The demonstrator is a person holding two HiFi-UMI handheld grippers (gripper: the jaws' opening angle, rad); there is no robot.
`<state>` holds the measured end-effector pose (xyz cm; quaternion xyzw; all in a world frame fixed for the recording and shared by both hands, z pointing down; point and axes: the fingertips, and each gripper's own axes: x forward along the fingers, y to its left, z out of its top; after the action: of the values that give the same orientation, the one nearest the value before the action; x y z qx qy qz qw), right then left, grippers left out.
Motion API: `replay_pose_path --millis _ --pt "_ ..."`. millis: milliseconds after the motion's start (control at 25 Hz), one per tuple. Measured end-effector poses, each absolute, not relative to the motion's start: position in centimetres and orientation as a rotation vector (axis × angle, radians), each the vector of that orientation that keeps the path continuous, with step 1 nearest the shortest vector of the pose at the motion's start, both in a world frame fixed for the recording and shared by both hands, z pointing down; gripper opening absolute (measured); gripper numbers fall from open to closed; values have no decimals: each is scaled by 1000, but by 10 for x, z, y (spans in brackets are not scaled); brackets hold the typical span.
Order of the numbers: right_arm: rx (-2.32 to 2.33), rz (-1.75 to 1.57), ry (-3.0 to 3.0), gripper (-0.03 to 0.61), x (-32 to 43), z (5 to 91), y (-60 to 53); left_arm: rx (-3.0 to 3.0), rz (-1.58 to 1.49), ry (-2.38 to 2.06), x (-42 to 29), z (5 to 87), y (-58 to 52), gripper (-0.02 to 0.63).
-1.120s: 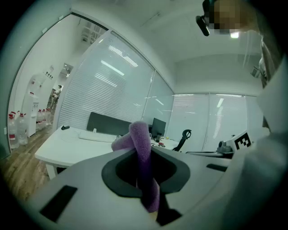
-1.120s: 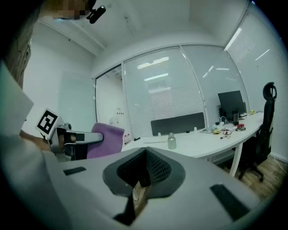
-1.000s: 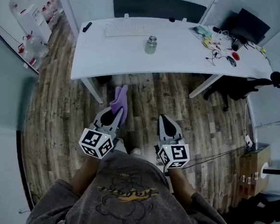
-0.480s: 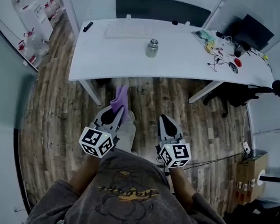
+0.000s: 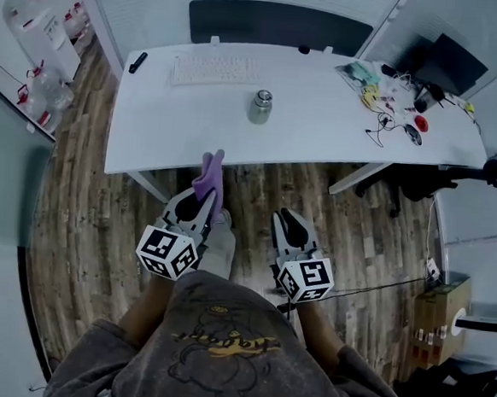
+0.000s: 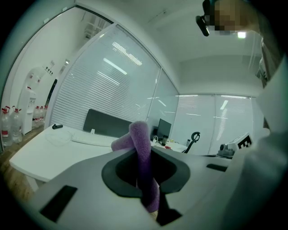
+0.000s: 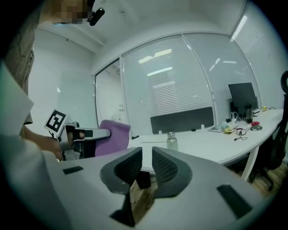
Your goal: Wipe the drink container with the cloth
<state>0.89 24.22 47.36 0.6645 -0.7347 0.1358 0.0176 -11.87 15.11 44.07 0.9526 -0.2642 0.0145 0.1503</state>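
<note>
While the drink container [image 5: 260,106] stands on the tabletop [image 5: 178,119], L gripper [image 5: 202,205] jaws clamp the purple cloth [image 5: 209,175]; R gripper [image 5: 286,220] jaws, just opening, hold nothing.

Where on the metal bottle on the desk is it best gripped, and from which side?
Clamp the bottle across the middle of its round body, coming in level from the desk's near edge. It stands upright with bare desk all around it, so that approach looks unobstructed.
</note>
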Motion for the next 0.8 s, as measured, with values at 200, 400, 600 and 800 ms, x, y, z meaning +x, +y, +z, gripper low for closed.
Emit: replay_pose_path --millis 200,400,600,800 --pt "2049 446 -2274 55 36 476 183 2722 62 -739 -88 448 91 49" --pt "2006 422 -2256 57 63 474 127 2706 94 -711 -57 452 35 51" --pt "1991 431 -2259 55 89 470 72 2696 114 -685 -32 455 -16 51" --pt "1960 421 -2259 55 106 465 20 2679 125 -680 -17 454 -63 49"
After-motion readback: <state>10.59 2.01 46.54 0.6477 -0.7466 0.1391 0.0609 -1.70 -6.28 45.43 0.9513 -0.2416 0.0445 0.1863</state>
